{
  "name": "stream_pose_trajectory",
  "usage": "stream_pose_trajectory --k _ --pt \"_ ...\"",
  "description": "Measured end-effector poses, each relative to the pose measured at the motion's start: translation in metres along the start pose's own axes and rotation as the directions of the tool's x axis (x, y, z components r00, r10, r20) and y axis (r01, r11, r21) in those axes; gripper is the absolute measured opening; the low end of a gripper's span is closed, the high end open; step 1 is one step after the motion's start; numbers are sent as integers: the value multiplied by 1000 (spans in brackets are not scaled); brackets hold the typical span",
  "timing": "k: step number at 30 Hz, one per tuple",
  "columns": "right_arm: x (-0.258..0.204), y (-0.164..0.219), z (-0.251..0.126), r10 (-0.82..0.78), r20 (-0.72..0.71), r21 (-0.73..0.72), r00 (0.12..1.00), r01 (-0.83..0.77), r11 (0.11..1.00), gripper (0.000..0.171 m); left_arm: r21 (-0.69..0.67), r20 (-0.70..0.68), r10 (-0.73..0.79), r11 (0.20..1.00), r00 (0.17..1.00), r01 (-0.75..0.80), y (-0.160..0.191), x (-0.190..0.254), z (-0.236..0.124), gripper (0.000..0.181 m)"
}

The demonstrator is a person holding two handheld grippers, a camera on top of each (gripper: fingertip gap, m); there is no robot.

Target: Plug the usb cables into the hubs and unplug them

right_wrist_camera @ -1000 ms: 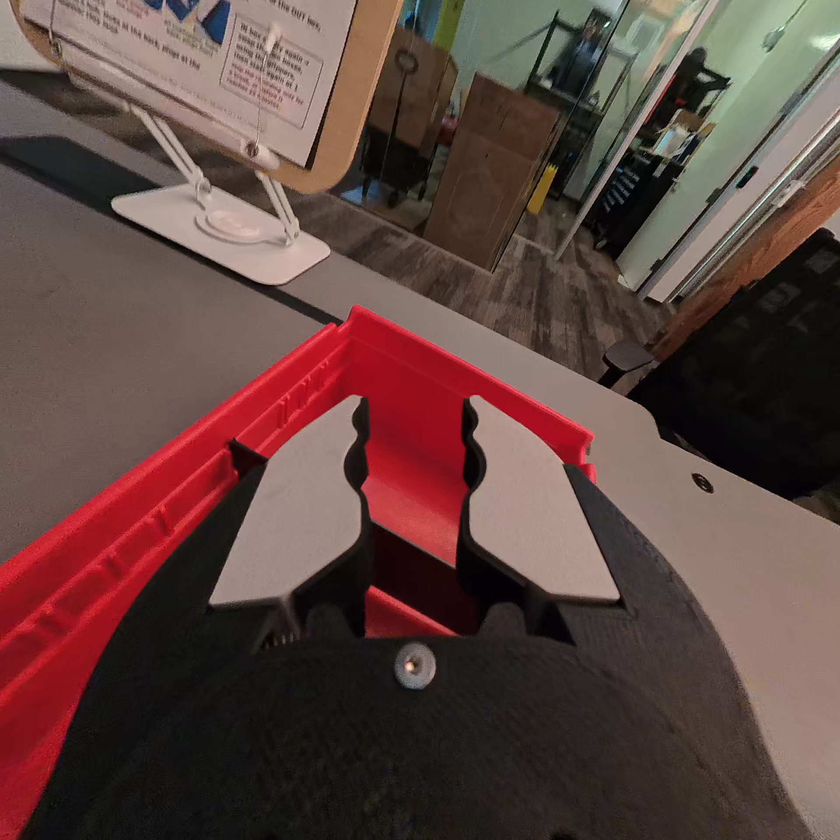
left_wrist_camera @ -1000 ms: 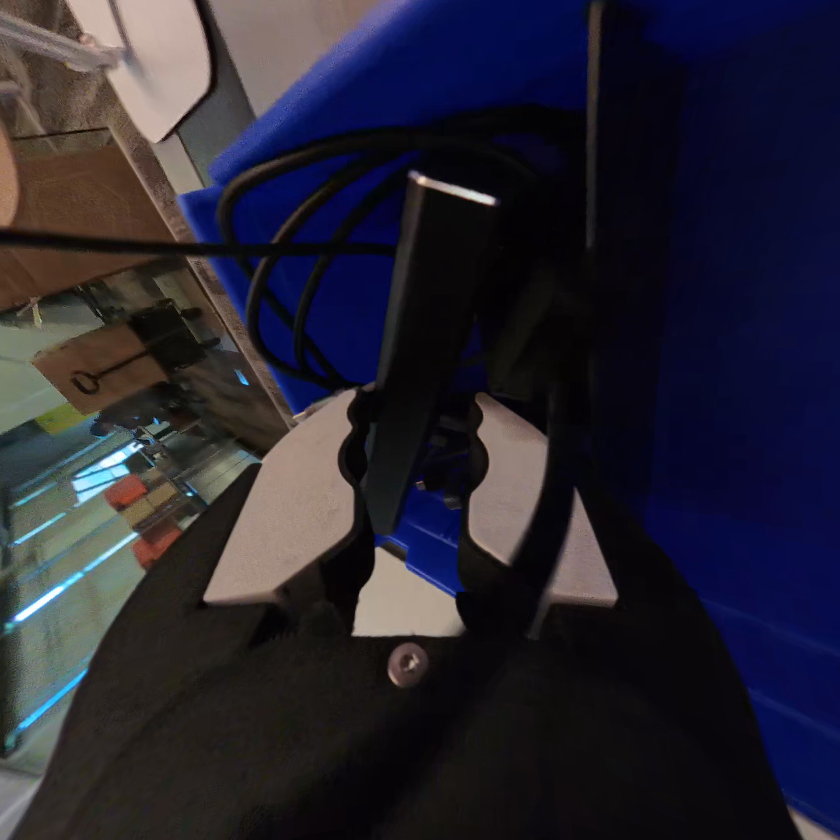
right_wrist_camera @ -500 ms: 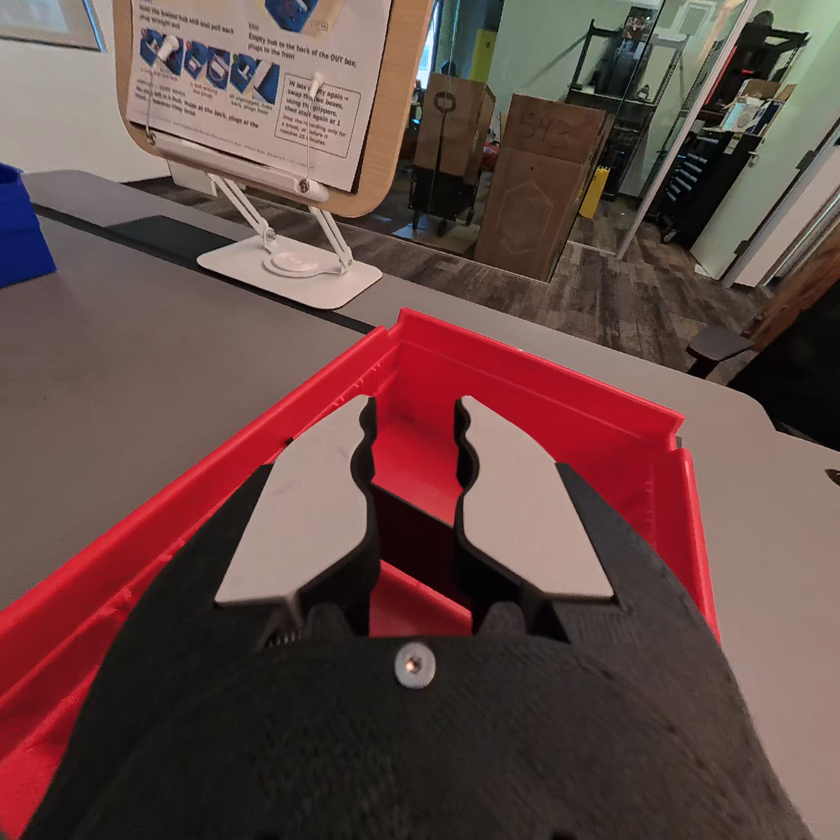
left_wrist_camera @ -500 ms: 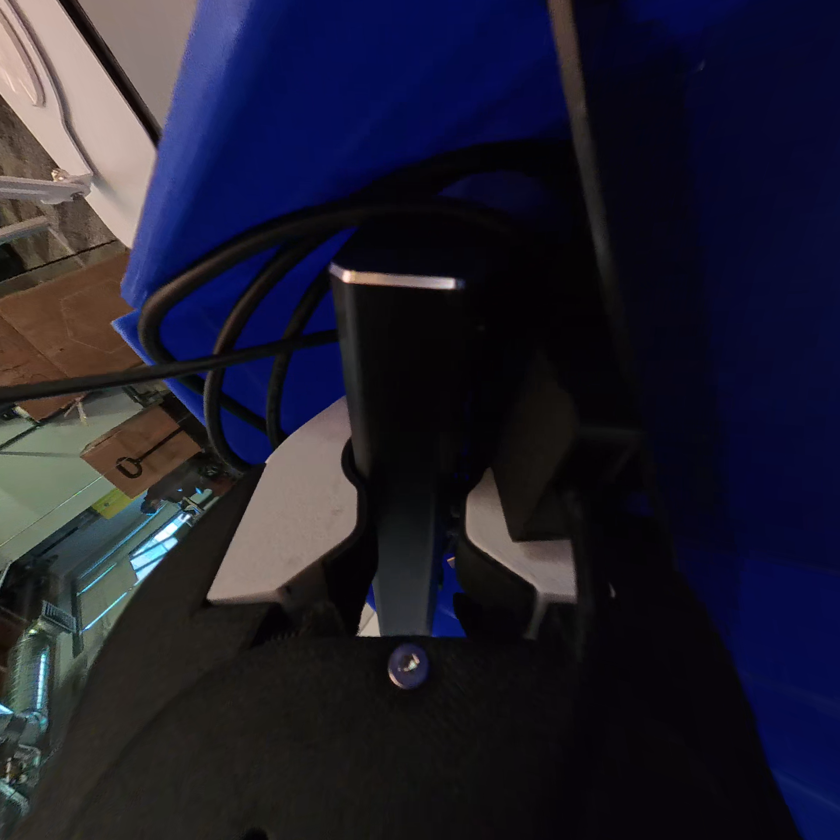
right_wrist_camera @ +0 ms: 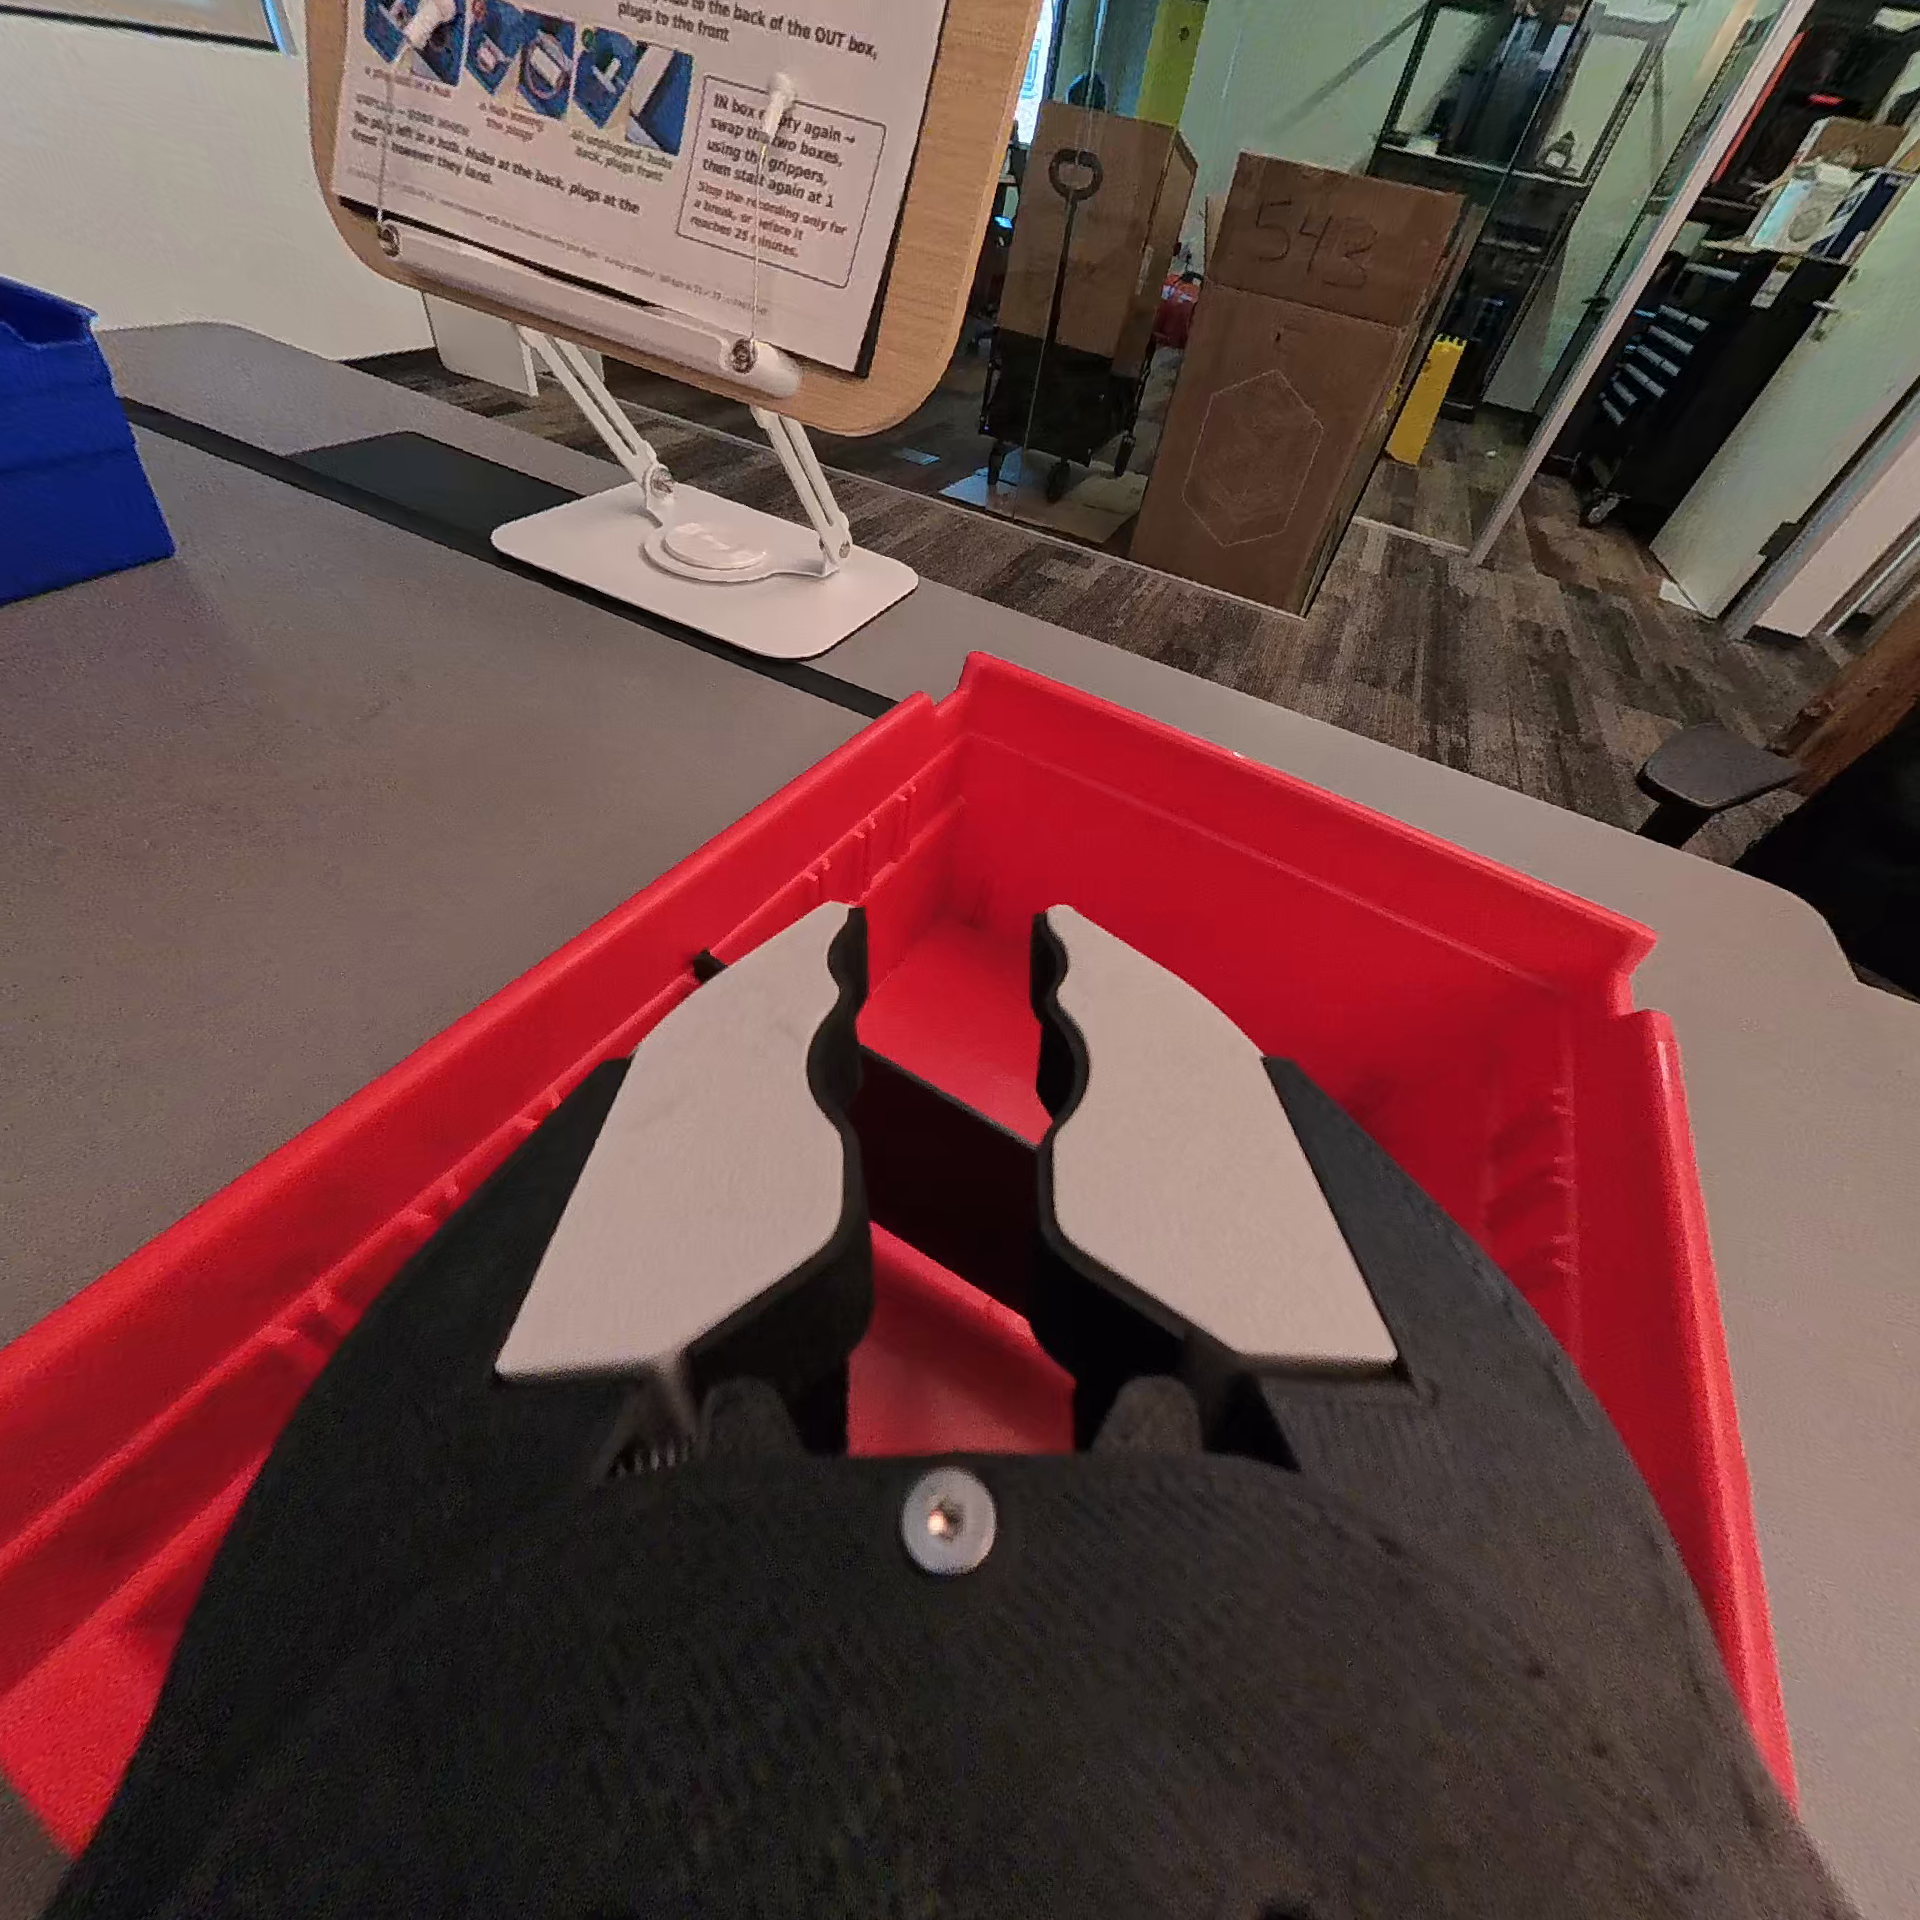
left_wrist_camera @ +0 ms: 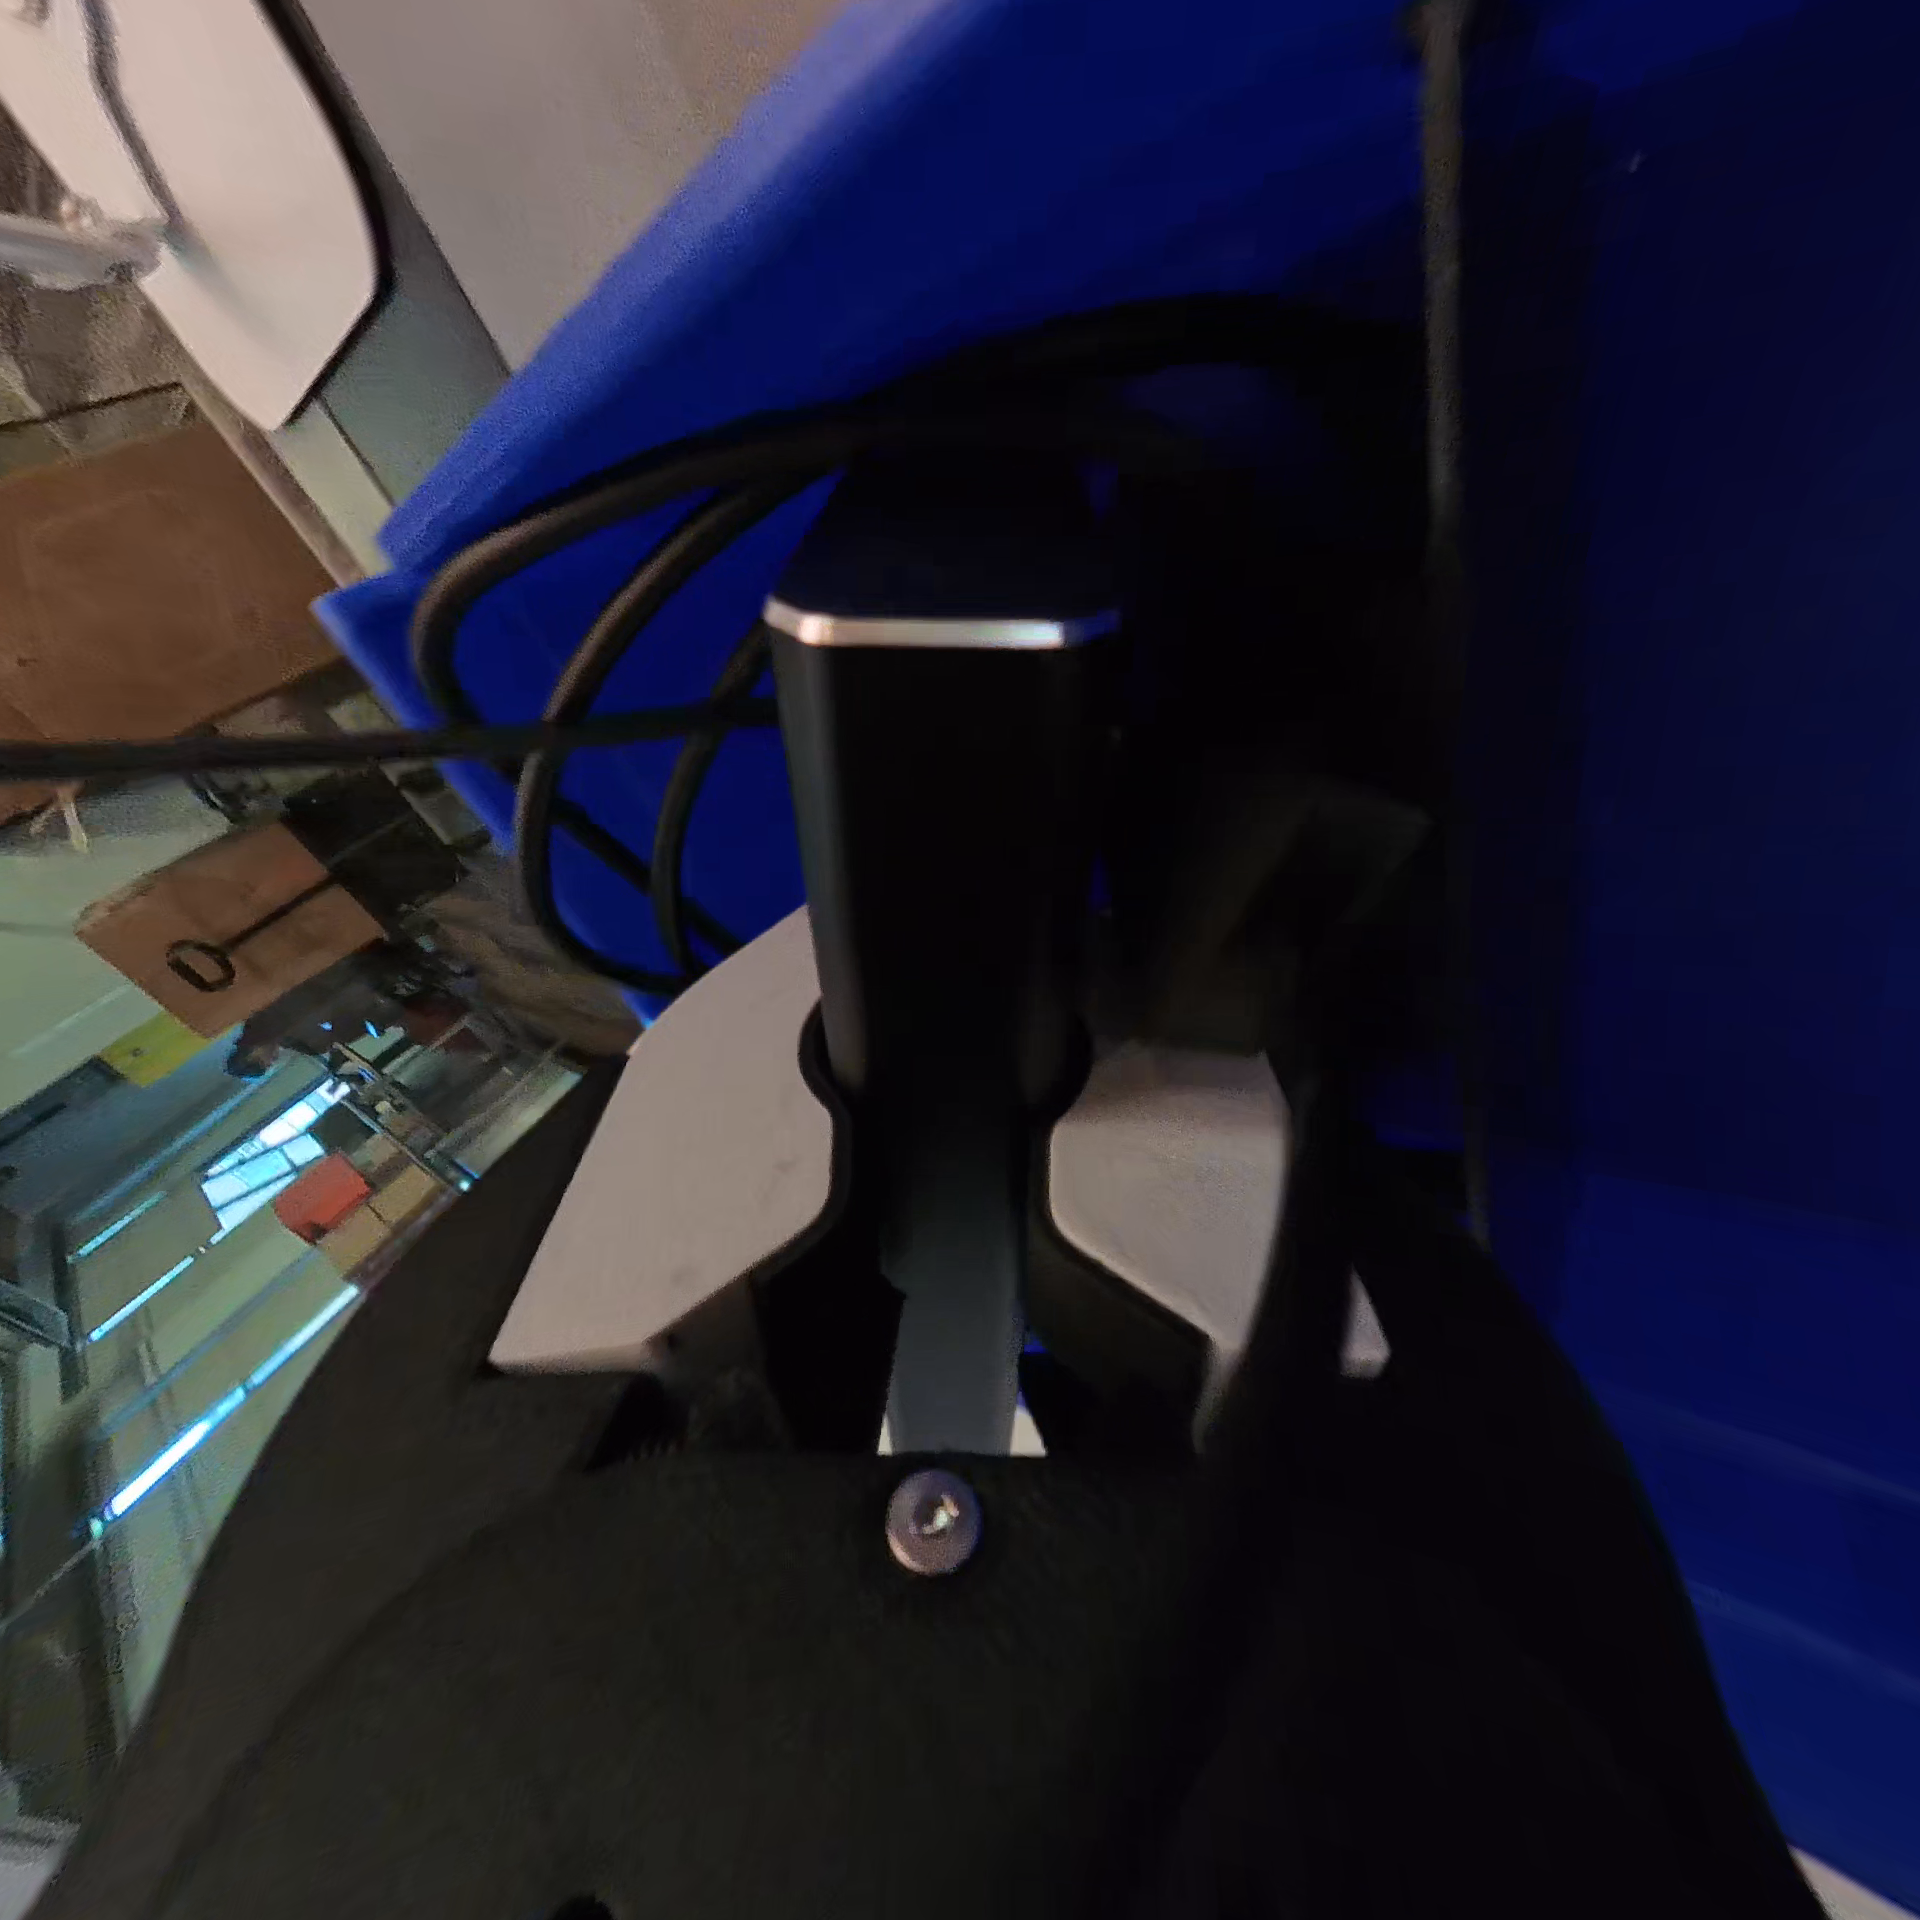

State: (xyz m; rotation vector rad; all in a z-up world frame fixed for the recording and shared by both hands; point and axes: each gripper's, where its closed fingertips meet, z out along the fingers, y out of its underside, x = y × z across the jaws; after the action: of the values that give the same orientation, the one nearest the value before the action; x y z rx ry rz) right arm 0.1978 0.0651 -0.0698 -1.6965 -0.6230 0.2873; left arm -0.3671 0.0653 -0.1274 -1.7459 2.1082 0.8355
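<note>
My left gripper (left_wrist_camera: pixel 940 1049) is shut on a dark rectangular USB hub (left_wrist_camera: pixel 935 831) with a silver far edge. The hub stands up between the jaws, inside a blue bin (left_wrist_camera: pixel 1039 208). Black cables (left_wrist_camera: pixel 582 727) loop in the bin to the left of the hub. A second dark piece (left_wrist_camera: pixel 1278 914) lies just right of the hub, too dark to tell apart. My right gripper (right_wrist_camera: pixel 940 997) is open and empty, hovering over a red bin (right_wrist_camera: pixel 1299 831). A black divider (right_wrist_camera: pixel 945 1164) crosses the red bin below the jaws.
The red bin sits on a grey table (right_wrist_camera: pixel 364 779). A white stand (right_wrist_camera: pixel 707 561) holding a wooden board with an instruction sheet (right_wrist_camera: pixel 644 156) is at the table's far edge. A corner of the blue bin (right_wrist_camera: pixel 62 468) shows at far left. Cardboard boxes (right_wrist_camera: pixel 1288 364) stand beyond.
The left gripper has tilted with the hub, so the bin and background have swung in its view. The right gripper has pulled back and risen, so more of the red bin shows.
</note>
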Motion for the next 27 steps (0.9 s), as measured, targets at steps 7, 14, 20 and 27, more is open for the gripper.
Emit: stream_pose_trajectory --k 7,14,20,27 --pt "-3 -1 -2 5 25 8 1000 -5 1000 31 11 172 -123 992 978 122 9 -48 -63 31" --pt "-5 -9 -9 33 51 54 998 -36 998 31 -38 320 -125 989 939 144 5 -96 -142 31" --pt "-10 -8 -9 21 74 60 997 -25 998 30 31 400 -229 971 887 237 -16 -146 -224 31" --pt "-19 -4 -4 17 110 48 994 -22 999 30 189 508 -337 941 793 279 -54 -208 -331 31"
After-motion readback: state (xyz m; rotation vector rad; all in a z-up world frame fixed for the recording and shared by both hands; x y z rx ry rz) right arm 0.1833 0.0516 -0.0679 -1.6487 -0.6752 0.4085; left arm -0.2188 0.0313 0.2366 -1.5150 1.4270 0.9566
